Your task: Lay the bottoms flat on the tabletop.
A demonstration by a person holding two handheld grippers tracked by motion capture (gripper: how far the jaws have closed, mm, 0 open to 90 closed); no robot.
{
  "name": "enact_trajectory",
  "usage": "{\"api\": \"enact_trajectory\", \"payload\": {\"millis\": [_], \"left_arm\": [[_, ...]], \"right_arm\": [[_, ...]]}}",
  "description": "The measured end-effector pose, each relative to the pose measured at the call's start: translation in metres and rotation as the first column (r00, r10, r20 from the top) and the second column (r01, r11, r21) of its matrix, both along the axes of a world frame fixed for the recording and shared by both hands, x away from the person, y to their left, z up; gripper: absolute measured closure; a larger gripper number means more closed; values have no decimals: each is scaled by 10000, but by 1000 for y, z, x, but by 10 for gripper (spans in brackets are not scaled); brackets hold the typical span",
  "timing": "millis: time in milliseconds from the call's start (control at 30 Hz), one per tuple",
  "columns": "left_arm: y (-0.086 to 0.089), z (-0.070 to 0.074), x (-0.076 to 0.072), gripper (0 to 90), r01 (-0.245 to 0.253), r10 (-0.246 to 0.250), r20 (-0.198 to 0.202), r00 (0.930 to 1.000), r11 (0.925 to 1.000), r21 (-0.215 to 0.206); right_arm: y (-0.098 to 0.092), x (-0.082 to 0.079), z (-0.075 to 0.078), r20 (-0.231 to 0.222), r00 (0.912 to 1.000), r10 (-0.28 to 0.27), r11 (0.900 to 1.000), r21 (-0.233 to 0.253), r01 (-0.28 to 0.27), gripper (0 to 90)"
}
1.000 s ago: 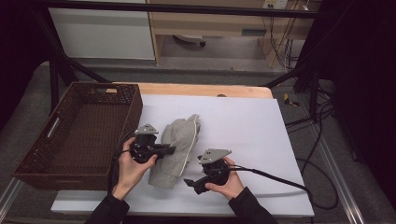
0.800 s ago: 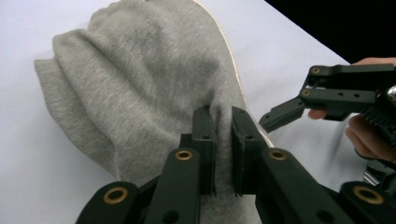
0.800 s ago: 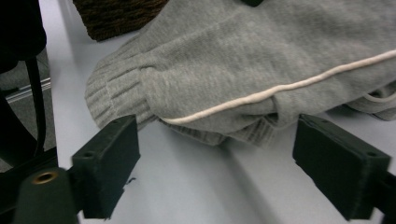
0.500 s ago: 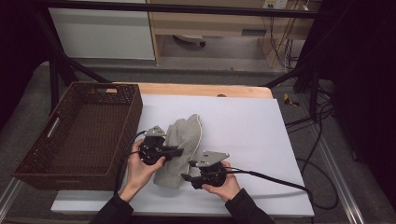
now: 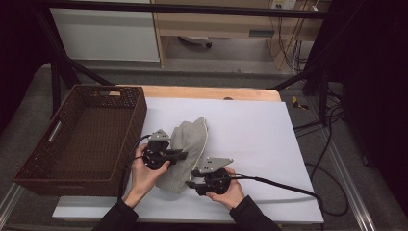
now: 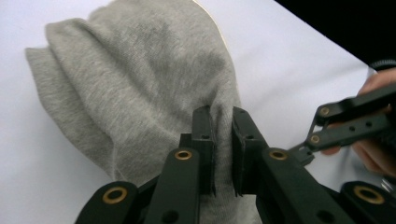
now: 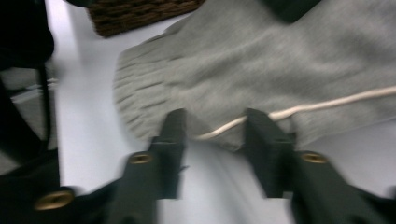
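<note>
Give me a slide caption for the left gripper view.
Left gripper pinches a fold of the grey knit garment on the white table, the right gripper close by.

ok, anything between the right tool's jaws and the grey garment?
Bare white table, right gripper view. Right tool open at the grey garment hem.

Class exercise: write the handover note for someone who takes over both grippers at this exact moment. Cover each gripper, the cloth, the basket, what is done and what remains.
Left gripper: jaws nearly closed, pinching a fold of the grey knitted garment with a cream edge.
Right gripper: jaws open, straddling the garment's cream edge near its corner, not yet closed.
The garment lies crumpled on the white table, beside the brown woven basket; nothing is visible inside the basket.
Done: left grip taken.
Left, probably: close the right jaws on the edge, then lift or fold the garment, possibly moving it to the basket.
</note>
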State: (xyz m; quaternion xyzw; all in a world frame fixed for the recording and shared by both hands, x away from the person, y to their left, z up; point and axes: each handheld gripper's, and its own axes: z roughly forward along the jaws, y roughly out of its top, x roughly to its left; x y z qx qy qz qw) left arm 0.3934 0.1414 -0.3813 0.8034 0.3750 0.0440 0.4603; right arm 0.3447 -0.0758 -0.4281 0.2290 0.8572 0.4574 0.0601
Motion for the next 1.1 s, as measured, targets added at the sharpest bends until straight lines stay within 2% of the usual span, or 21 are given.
{"api": "enact_trajectory", "payload": {"millis": [33,67,167,233,300,333,433,533,633,800,967,1100], "left_arm": [[0,0,1,817,18,-19,-56,10000,10000,-37],[0,-1,1,817,41,-42,-86,10000,9999,-99],[-5,-2,-1,816,169,-169,23,9999,9998,-59],[-8,-3,-3,815,271,-271,95,9996,9996,-6],[-10,-4,-3,811,303,-304,167,9994,9995,50],[-10,-5,-3,806,326,-327,155,9993,9995,49],[-10,-8,-2,772,378,-379,231,9990,9993,45],[-7,-7,-2,659,439,-440,415,9982,9990,32],[-3,-4,-4,476,301,-307,833,9961,9995,82],[11,3,-11,246,330,-330,963,9948,9995,20],[27,8,-22,145,221,-232,967,9950,9997,119],[30,6,-31,103,249,-271,944,9952,9994,250]], "right_arm": [[2,-1,-2,-142,9999,93,9998,149,-91,446],[4,-2,-3,-97,9999,93,9998,165,-92,426],[12,-5,-5,301,9995,140,9996,-232,-133,420],[15,-6,-5,442,9990,33,9998,-215,-23,542],[14,-5,-5,482,9988,-102,9991,-398,122,747],[13,-5,-4,529,9986,-81,9990,-428,104,806],[12,-5,-3,530,9986,-83,9991,-405,105,900],[9,-5,1,505,9987,-87,9994,-318,103,900],[4,-4,7,555,9982,-224,9996,-159,233,900],[-8,0,17,635,9961,-611,9981,126,604,900],[-17,5,25,776,9921,-990,9949,285,971,900],[-19,10,32,791,9909,-1089,9931,521,1050,900]]}}
